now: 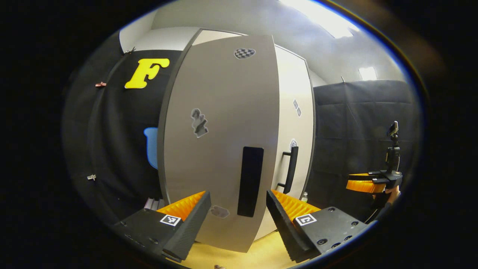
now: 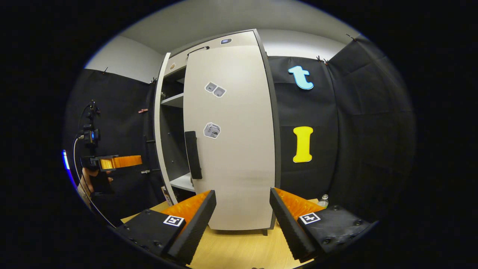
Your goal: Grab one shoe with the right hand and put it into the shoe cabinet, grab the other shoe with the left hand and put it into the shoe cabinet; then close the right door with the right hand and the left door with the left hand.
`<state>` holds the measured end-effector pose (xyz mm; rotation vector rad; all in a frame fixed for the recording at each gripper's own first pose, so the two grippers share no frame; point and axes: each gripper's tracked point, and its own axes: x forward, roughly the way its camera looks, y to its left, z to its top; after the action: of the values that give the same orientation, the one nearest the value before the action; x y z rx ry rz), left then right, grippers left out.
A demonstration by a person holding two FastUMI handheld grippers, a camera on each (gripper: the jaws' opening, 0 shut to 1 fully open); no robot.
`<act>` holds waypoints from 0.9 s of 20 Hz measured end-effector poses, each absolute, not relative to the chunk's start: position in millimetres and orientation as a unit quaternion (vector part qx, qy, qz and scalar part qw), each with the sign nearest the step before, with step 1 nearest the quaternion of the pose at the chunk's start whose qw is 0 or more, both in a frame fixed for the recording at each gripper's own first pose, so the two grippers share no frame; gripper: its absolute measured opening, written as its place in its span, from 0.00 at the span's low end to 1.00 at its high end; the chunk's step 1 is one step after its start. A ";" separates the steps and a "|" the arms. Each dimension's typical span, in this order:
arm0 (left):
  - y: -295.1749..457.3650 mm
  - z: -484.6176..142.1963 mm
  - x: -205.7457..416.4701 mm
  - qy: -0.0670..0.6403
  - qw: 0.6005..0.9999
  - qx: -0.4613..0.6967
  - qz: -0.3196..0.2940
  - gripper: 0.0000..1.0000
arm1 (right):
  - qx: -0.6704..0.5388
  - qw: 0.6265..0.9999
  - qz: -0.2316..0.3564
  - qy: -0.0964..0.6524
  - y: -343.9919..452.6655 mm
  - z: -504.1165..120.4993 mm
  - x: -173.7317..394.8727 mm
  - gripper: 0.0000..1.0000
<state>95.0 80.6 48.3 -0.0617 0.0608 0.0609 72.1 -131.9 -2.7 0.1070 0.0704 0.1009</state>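
The left door (image 1: 220, 138) of the shoe cabinet stands swung out right in front of my left gripper (image 1: 239, 224), its grey face and black handle (image 1: 250, 181) close ahead. That gripper is open with nothing between its fingers. Past it is the right door (image 1: 295, 123), which looks shut. In the right gripper view the right door (image 2: 231, 142) with its handle (image 2: 193, 155) covers its half, while the left door (image 2: 160, 130) shows edge-on and open, baring the shelves (image 2: 183, 182). My right gripper (image 2: 242, 220) is open and holds nothing, a little back from the right door.
The cabinet stands on a light wooden surface (image 2: 239, 250). A small bottle (image 2: 324, 200) sits at its right foot by the black cloth wall. The other gripper and the hand that holds it hang off to the side in each view (image 1: 373, 183) (image 2: 115, 161).
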 end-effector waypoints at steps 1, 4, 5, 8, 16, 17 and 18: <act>81.8 49.7 87.1 0.030 0.998 -0.033 0.034 0.95 | 0.053 0.996 0.056 0.034 -125.8 -2.0 73.1 0.96; 79.7 53.9 71.4 0.022 0.998 -0.039 0.038 0.95 | 0.051 0.996 0.073 0.031 -105.8 -0.3 77.8 0.98; 80.2 55.2 67.4 0.021 0.998 -0.039 0.040 0.95 | 0.050 0.995 0.077 0.029 -99.0 0.2 80.2 0.98; 76.2 55.9 58.2 0.019 0.998 -0.034 0.046 0.95 | 0.052 0.995 0.085 0.017 -81.8 6.8 84.8 0.98; 67.3 58.0 48.3 0.014 0.999 -0.029 0.033 0.95 | 0.061 0.994 0.086 -0.003 -65.1 18.2 81.0 0.98; 67.0 57.8 48.0 0.014 0.999 -0.029 0.031 0.95 | 0.064 0.994 0.083 -0.005 -64.8 18.9 79.1 0.98; 67.8 56.5 48.3 0.015 0.999 -0.026 0.031 0.95 | 0.066 0.995 0.080 -0.007 -64.6 20.2 77.1 0.98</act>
<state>48.3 67.8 56.5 -0.0523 0.0302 0.0614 77.1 -64.6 20.2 0.1330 -0.0133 0.1611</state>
